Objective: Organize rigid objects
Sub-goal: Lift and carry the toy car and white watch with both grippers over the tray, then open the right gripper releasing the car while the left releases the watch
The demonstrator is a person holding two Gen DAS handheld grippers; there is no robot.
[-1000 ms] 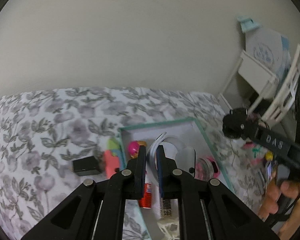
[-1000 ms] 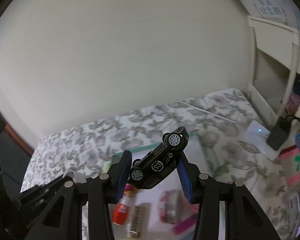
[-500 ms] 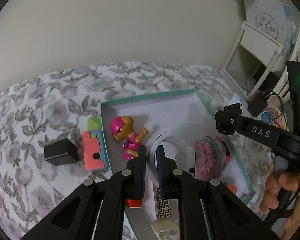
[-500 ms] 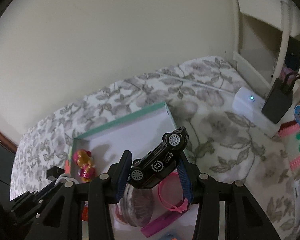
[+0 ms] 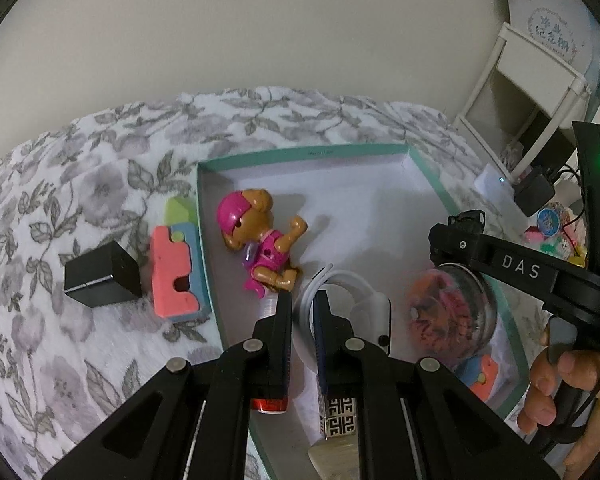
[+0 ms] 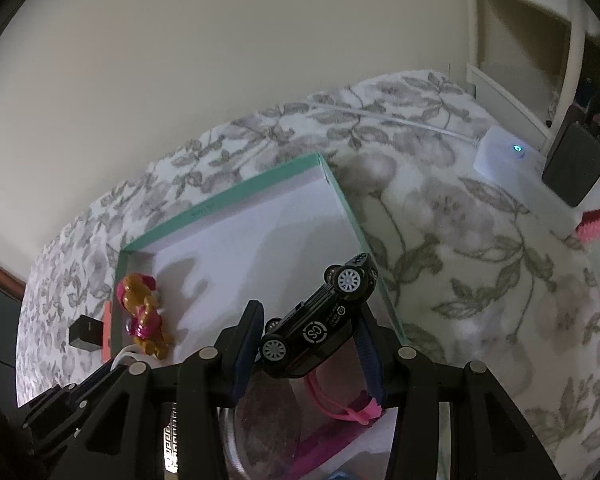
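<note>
Right claw (image 6: 308,344) grasping black toy car (image 6: 320,322) above teal box (image 6: 236,196). Left claw (image 5: 302,308) clenched on white band (image 5: 332,280) inside that box.

A plain cream wall (image 5: 260,28) is filling the top of my view. At the upper right a white shelf unit (image 5: 540,80) is standing, with a small white box (image 6: 504,156) glowing blue and a black adapter (image 6: 576,160) sitting just beside it.

Red-capped tube (image 5: 269,403) behind left gripper (image 5: 302,312)
</note>
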